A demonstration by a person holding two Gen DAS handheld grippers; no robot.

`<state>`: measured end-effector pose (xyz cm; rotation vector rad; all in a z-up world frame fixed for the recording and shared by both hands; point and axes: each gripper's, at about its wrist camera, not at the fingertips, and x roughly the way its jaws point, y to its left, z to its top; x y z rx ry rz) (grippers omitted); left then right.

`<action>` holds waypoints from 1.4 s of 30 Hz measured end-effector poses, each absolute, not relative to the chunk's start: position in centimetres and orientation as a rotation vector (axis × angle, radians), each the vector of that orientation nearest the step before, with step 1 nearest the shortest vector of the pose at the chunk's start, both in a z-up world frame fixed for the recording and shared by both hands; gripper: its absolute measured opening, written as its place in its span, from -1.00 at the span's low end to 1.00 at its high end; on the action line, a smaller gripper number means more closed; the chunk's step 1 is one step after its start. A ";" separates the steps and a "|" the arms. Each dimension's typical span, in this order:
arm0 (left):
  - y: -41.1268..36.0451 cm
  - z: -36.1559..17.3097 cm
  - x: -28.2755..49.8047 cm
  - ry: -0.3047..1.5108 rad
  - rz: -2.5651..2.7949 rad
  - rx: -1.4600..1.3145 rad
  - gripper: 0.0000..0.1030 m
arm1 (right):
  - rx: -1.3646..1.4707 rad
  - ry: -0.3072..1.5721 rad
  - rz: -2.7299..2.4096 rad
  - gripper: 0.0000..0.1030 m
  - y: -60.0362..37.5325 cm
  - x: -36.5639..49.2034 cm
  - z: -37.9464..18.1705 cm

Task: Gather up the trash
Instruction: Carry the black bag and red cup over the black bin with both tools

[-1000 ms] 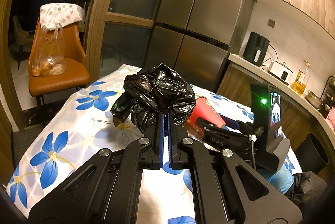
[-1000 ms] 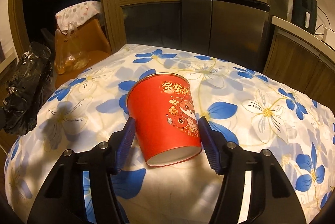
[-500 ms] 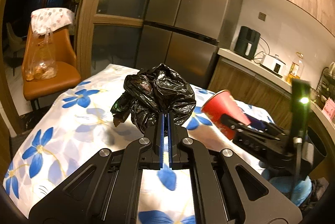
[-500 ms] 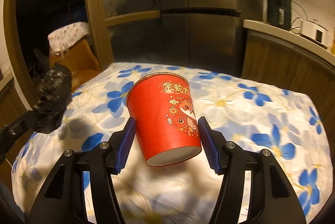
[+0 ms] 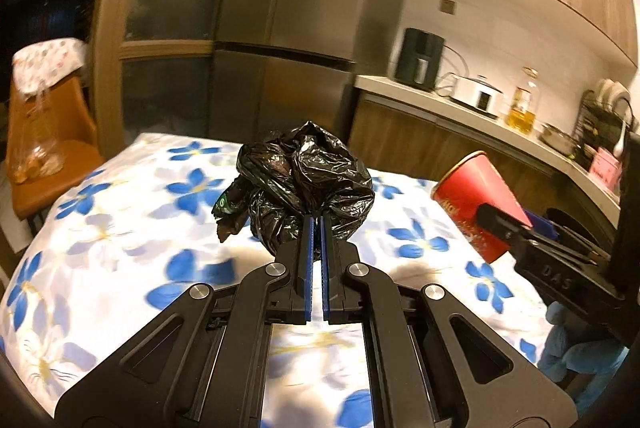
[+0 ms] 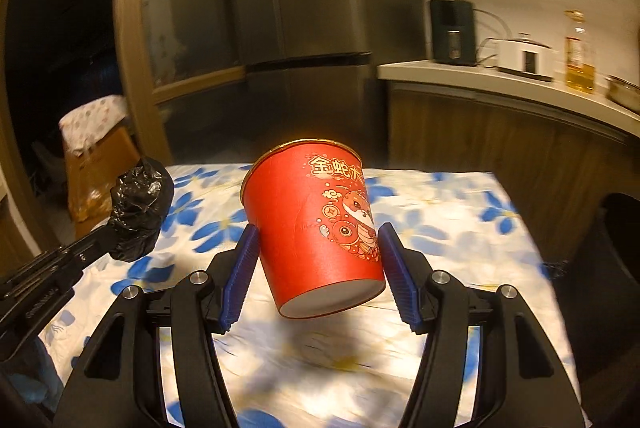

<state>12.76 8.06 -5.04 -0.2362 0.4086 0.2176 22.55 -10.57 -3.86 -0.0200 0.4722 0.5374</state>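
A crumpled black plastic bag (image 5: 304,183) hangs above the flowered tablecloth (image 5: 120,228), and my left gripper (image 5: 315,224) is shut on its lower folds. The same bag (image 6: 140,211) shows at the left of the right wrist view, at the tip of the left gripper's fingers (image 6: 96,240). My right gripper (image 6: 318,248) is shut on a red paper cup (image 6: 316,228) with gold lettering and a cartoon print, held tilted above the table. In the left wrist view that cup (image 5: 476,199) appears at the right, clamped by the right gripper's fingers (image 5: 504,224).
A steel fridge (image 5: 288,27) and a wood-framed glass door (image 5: 160,27) stand behind the table. A counter (image 6: 500,79) to the right carries appliances and an oil bottle (image 6: 578,51). An orange chair (image 5: 44,131) with a clear bag is at the left. A dark bin (image 6: 612,248) sits at right.
Both grippers have swung to the right and lifted a little, carrying the black bag and the red cup. The counter has come further into view and the chair has slid leftward.
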 end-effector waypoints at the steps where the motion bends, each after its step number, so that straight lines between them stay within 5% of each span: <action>1: 7.3 -4.9 13.2 0.408 0.203 -0.230 -0.96 | -0.013 0.465 0.517 0.16 -11.7 22.4 -3.6; 42: -23.4 -1.8 26.3 0.377 -0.369 -0.042 -0.96 | 0.225 0.276 -0.124 0.17 -40.5 21.0 -2.4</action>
